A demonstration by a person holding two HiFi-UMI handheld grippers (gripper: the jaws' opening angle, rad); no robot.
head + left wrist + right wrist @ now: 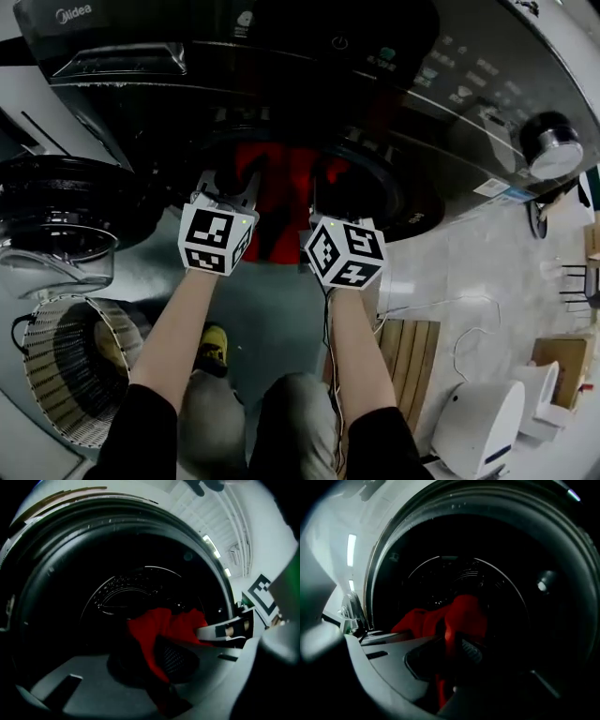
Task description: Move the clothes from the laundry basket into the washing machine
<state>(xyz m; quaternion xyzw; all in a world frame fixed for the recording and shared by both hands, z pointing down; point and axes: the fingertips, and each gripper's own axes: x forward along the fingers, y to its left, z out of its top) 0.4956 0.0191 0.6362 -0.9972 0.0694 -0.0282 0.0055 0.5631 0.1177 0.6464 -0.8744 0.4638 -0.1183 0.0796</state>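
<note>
left gripper [161, 667]: fingers pinch red garment [150, 630] | right gripper [453, 653]: likewise | at washing machine [469, 103] opening

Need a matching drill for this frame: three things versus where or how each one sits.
Things:
1. red cloth garment
2. pale woven laundry basket
3. round dark washing machine door

States:
A. swung open, left of the drum mouth
B. on the floor, lower left in the head view
C. clamped by left hand-held gripper and right hand-held gripper

Pairs: 1-C, 2-B, 3-A
</note>
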